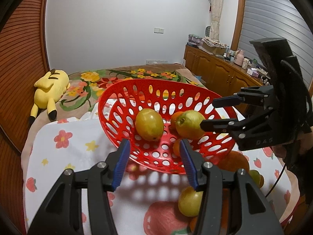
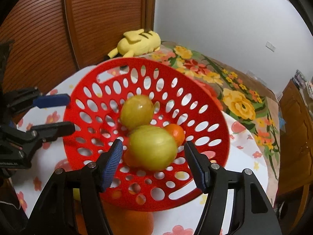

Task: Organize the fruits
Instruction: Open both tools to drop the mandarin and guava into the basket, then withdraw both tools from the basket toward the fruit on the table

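A red perforated basket point(image 1: 121, 105) point(image 2: 211, 137) holds two yellow-green fruits point(image 1: 149, 124) point(image 2: 137, 111) and small oranges point(image 1: 176, 118) point(image 2: 175, 134). My right gripper point(image 2: 153, 142) point(image 1: 207, 114) hangs open over the bowl. The nearer yellow-green fruit point(image 2: 152, 148) point(image 1: 188, 125) lies blurred between its pads with a gap on each side. My left gripper point(image 1: 154, 143) point(image 2: 71, 112) is open at the basket's outer wall, its fingers spaced along the rim and pinching nothing that I can see.
More fruit lies on the flower-print cloth point(image 1: 78, 146) beside and under the basket: a yellow-green one point(image 1: 189, 201) and an orange point(image 1: 235, 161) point(image 2: 135, 221). A yellow plush toy point(image 1: 49, 90) point(image 2: 139, 41) lies on the floral bed point(image 1: 117, 74). A wooden cabinet point(image 1: 215, 70) stands at the right.
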Demonstrator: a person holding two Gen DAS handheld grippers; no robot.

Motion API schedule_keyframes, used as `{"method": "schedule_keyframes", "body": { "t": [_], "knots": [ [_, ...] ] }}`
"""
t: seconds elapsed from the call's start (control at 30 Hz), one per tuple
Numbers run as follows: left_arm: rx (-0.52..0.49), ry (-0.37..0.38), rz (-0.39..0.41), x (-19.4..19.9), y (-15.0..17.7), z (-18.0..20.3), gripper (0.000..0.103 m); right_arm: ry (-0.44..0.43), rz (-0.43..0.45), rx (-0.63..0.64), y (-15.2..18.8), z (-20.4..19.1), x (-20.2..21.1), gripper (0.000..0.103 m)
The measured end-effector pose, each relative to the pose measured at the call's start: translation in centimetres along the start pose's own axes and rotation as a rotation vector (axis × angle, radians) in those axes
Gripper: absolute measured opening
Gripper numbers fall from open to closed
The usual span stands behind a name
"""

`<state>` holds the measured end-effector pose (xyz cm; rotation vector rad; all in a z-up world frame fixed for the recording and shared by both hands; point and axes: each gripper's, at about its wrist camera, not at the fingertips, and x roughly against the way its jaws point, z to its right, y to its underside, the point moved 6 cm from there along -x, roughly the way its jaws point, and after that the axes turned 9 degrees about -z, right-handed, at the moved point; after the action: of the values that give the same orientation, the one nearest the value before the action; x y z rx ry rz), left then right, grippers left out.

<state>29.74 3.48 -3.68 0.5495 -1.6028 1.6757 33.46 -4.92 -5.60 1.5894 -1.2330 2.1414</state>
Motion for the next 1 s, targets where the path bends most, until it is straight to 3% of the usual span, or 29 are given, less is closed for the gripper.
{"method": "schedule_keyframes", "body": {
  "t": [0.47,0.7,1.0],
  "knots": [
    [-0.025,0.002,0.019,2.3,1.2,1.6,0.055,-0.014,0.093,-0.075,3.9,-1.2,4.9,0.071],
    [-0.036,0.015,0.01,2.9,2.9,2.5,0.058,0.014,0.144,-0.164,7.2,-1.4,7.0,0.071],
    [-0.062,0.034,-0.013,3.4,5.4,4.7,0.061,-0.005,0.15,-0.244,12.4,-2.0,7.5,0.071]
  ]
}}
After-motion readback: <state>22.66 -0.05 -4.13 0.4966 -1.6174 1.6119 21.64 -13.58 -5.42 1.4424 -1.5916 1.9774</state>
